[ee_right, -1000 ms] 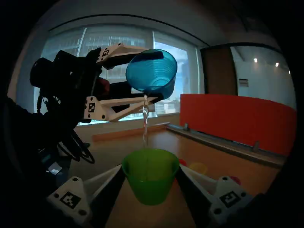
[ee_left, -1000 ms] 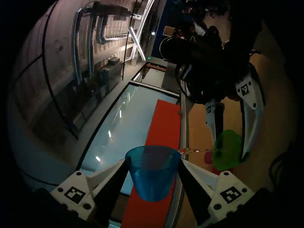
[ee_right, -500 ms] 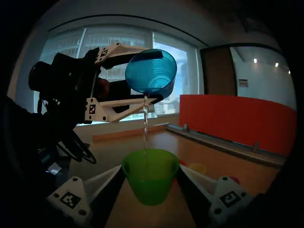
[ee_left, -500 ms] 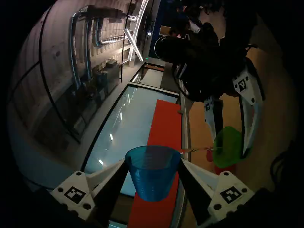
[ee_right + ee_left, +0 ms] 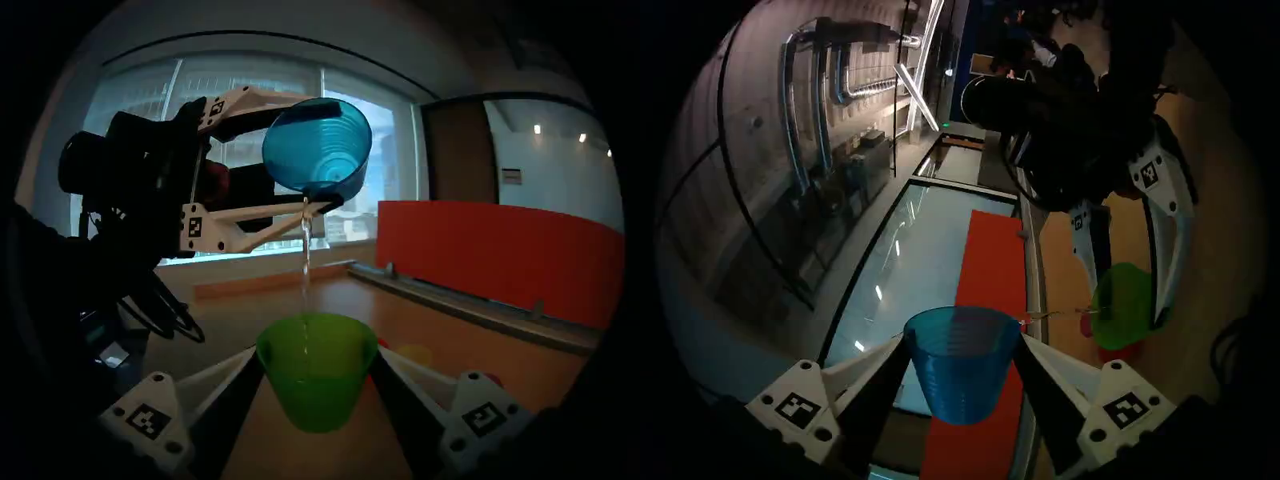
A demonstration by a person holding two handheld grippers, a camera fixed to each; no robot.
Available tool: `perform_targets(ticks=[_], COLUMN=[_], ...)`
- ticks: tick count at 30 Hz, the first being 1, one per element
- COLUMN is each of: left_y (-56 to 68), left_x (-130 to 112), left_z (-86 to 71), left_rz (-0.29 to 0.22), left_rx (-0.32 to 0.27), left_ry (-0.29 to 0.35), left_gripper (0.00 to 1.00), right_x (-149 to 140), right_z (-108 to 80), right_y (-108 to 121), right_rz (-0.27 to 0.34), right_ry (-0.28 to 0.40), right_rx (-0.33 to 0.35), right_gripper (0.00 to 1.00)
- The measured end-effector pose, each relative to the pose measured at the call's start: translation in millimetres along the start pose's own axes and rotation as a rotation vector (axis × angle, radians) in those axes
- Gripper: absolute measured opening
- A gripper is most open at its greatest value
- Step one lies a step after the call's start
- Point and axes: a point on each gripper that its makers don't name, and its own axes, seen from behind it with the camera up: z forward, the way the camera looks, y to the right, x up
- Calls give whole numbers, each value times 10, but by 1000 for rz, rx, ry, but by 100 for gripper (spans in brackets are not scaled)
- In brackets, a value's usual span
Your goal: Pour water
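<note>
Faintly, thin water thread (image 5: 305, 264) from blue cup (image 5: 317, 148) into green cup (image 5: 317, 384).

Bright windows (image 5: 240, 88), red partition (image 5: 496, 248) (along the wooden table (image 5: 448, 336)), small ceiling lights (image 5: 538, 126)

Blue cup (image 5: 318, 149), green cup (image 5: 317, 370)

upper cup (image 5: 318, 150) above lower cup (image 5: 317, 368), stream (image 5: 305, 256) between, divider (image 5: 496, 260) behind
</note>
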Motion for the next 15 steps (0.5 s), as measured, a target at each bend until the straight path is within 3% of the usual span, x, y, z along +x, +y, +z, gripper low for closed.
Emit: perform_targets(ticks=[15], left_y=[-23], left_x=[27], left_z=[19], left_rz=[46], left_rx=[6], left_ry=[3], left_gripper=[87], right_x=[35], right_z=[-9], right_y=[-4], right_rz=[-2], right_ry=[4], right_rx=[-2], right_gripper=[90])
